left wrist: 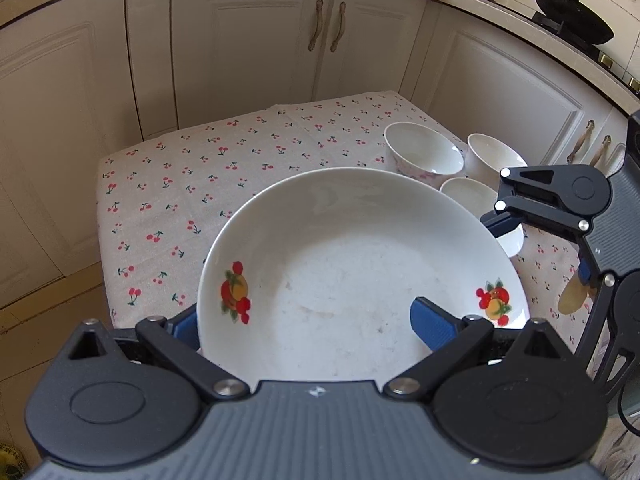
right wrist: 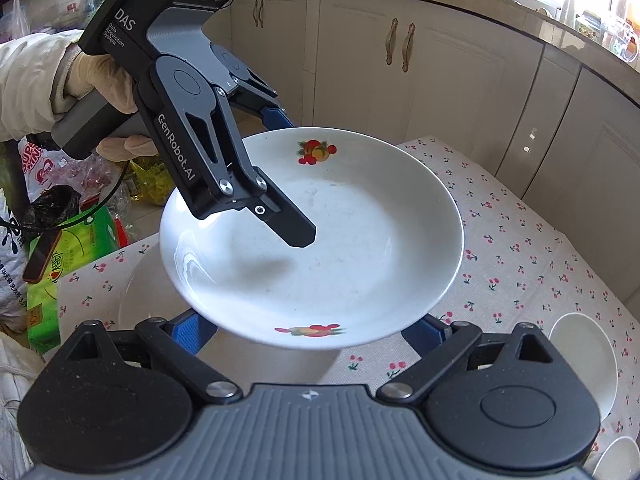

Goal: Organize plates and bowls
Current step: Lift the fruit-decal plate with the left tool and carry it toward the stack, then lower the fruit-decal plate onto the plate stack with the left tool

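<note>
The left gripper (right wrist: 280, 176) is clamped on the rim of a white plate (left wrist: 352, 264) with fruit decals, one blue-padded finger (left wrist: 434, 326) lying inside the dish and the other under its outer side, so the plate hangs tilted in the air above the cherry-print tablecloth (left wrist: 180, 184). A gloved hand (right wrist: 96, 80) grips the tool's handle. The right gripper (right wrist: 312, 334) has its jaws spread wide, its blue pads showing on either side beneath the plate's near edge; whether they touch it cannot be told. Three white bowls (left wrist: 424, 154) stand close together on the cloth beyond the plate, in front of cream cabinet doors (left wrist: 256, 40).
</note>
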The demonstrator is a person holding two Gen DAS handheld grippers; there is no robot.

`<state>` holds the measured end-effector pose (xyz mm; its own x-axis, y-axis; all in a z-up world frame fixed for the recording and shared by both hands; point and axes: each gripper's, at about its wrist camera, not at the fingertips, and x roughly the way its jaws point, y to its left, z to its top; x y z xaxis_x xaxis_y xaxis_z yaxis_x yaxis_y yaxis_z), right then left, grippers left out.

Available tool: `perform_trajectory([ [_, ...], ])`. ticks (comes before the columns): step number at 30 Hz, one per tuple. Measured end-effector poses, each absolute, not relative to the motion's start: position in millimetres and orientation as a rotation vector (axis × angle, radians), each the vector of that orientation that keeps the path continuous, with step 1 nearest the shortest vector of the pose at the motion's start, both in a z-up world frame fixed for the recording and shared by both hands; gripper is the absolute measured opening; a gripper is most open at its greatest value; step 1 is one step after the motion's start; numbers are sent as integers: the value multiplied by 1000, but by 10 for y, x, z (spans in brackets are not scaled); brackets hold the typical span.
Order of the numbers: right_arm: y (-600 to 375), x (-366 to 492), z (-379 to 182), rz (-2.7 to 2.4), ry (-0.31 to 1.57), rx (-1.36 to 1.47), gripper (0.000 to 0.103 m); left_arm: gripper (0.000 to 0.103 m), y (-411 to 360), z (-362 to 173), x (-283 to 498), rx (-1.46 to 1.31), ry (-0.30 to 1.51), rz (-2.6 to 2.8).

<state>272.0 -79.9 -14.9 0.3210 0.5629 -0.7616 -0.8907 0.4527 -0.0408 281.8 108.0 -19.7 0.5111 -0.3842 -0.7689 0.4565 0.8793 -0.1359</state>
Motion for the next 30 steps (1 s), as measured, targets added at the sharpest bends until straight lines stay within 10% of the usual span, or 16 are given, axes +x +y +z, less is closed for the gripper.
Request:
perform_trajectory([
  [30, -842, 2028, -472, 986, 832, -505, 99, 100, 1019, -597, 2281, 56, 980, -519],
])
